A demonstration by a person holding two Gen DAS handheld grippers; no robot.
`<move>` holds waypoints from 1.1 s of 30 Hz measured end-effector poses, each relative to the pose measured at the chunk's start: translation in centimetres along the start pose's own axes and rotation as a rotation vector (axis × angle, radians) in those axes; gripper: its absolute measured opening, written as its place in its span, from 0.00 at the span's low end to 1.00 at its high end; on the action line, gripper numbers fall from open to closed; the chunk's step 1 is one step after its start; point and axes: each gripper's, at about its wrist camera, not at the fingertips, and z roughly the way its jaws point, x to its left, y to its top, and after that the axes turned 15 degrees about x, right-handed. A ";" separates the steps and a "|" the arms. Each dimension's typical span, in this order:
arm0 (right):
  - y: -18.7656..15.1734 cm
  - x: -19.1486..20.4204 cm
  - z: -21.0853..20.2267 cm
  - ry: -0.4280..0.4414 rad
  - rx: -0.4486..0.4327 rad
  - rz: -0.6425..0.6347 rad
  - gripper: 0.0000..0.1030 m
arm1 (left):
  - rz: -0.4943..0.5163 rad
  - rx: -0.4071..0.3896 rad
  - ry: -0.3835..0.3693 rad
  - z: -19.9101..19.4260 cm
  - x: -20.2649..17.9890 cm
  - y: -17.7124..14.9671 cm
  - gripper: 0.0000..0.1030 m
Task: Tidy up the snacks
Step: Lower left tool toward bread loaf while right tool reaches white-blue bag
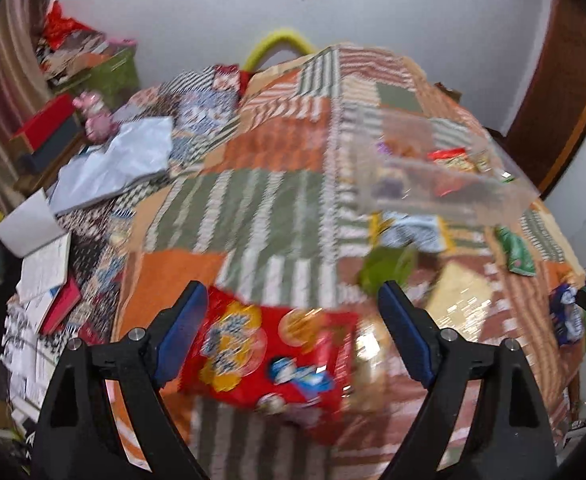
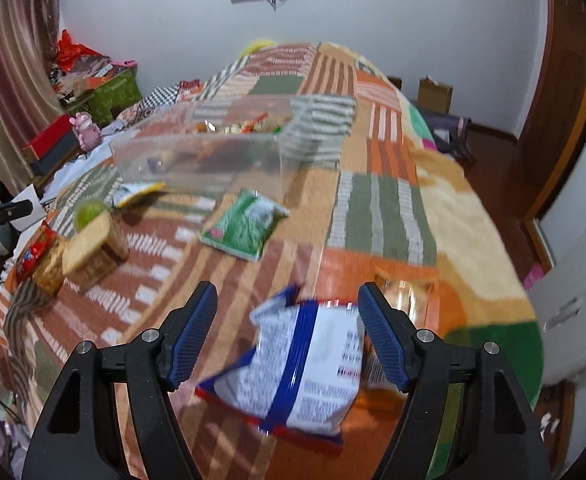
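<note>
Left hand-held gripper (image 1: 293, 320): fingers spread wide, gripping nothing, over a red snack bag (image 1: 277, 364) lying on the bed (image 1: 273, 208). Right hand-held gripper (image 2: 287, 330): likewise spread, a blue-and-white snack packet (image 2: 297, 368) lying between its fingers. Beyond: green packet (image 2: 245, 226), biscuit packs (image 2: 89, 256), clear plastic bin (image 2: 197, 152) holding assorted snacks, all on the patchwork bedcover.

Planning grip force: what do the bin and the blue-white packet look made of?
Bin: seemingly clear rigid plastic, glossy; the blanket's stripes and the snacks inside show through its walls. Blue-white packet: likely thin printed plastic film, crinkled, with a crimped edge; sheen unclear through blur.
</note>
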 end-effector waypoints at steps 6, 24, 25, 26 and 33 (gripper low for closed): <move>-1.5 -0.6 0.4 0.001 0.030 0.033 0.68 | 0.007 0.068 0.015 2.1 1.2 -2.1 0.85; -2.4 -1.4 1.7 0.079 0.063 0.078 0.70 | 0.042 0.085 -0.042 4.6 -0.8 -2.6 0.92; -2.3 -1.5 1.8 0.083 0.064 0.080 0.69 | 0.039 0.082 -0.048 4.8 -0.7 -2.4 0.93; -2.3 -1.6 1.8 0.088 0.064 0.080 0.68 | 0.034 0.080 -0.051 4.9 -0.6 -2.4 0.93; -2.3 -2.0 2.0 0.123 0.055 0.102 0.62 | 0.022 0.052 -0.070 5.1 0.0 -2.6 0.91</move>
